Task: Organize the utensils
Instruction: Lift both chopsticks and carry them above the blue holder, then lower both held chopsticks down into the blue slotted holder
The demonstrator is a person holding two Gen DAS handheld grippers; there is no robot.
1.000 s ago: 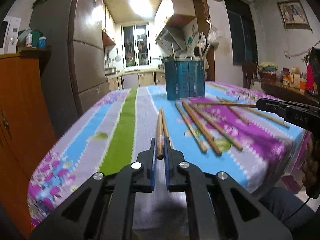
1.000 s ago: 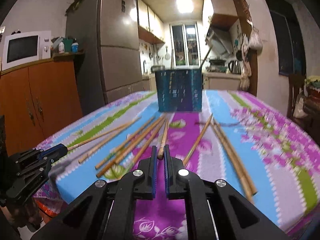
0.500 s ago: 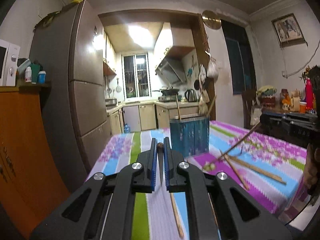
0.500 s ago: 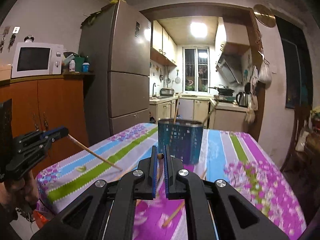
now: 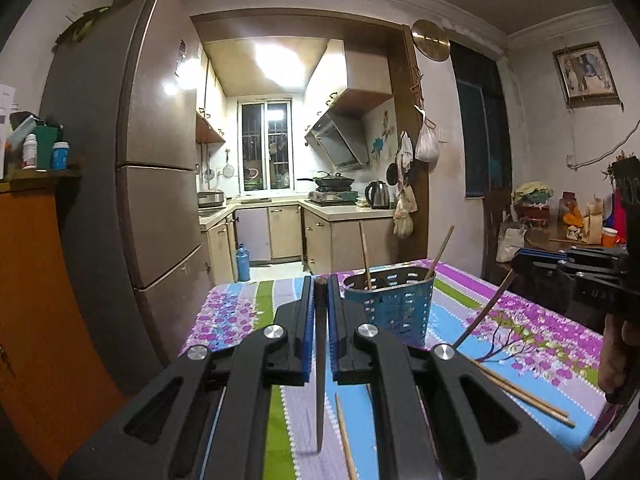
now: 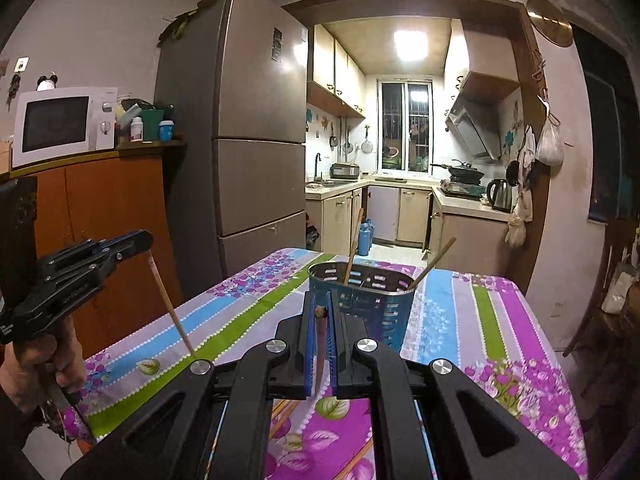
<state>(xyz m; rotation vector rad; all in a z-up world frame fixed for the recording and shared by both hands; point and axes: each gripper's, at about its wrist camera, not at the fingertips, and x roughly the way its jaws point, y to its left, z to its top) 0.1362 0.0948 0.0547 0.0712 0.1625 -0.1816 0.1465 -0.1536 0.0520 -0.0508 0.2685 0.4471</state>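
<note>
My left gripper (image 5: 319, 285) is shut on a wooden chopstick (image 5: 319, 360) that hangs down over the table; it also shows in the right wrist view (image 6: 132, 242) with its chopstick (image 6: 170, 306) slanting down. My right gripper (image 6: 319, 312) is shut on another chopstick (image 6: 319, 344); it shows in the left wrist view (image 5: 520, 262) with its chopstick (image 5: 486, 308) hanging down. A blue perforated utensil holder (image 5: 390, 304) (image 6: 362, 300) stands ahead of both grippers with two chopsticks standing in it. Loose chopsticks (image 5: 520, 392) lie on the table.
The table (image 6: 492, 320) has a striped floral cloth. A tall fridge (image 6: 256, 136) and an orange cabinet (image 6: 100, 216) with a microwave (image 6: 60, 124) stand to the left. A kitchen lies beyond. A cluttered side table (image 5: 576, 232) is at the right.
Both grippers have lifted their chopsticks off the table and risen, now level with the holder's rim. The chopsticks swung from lying flat to hanging down.
</note>
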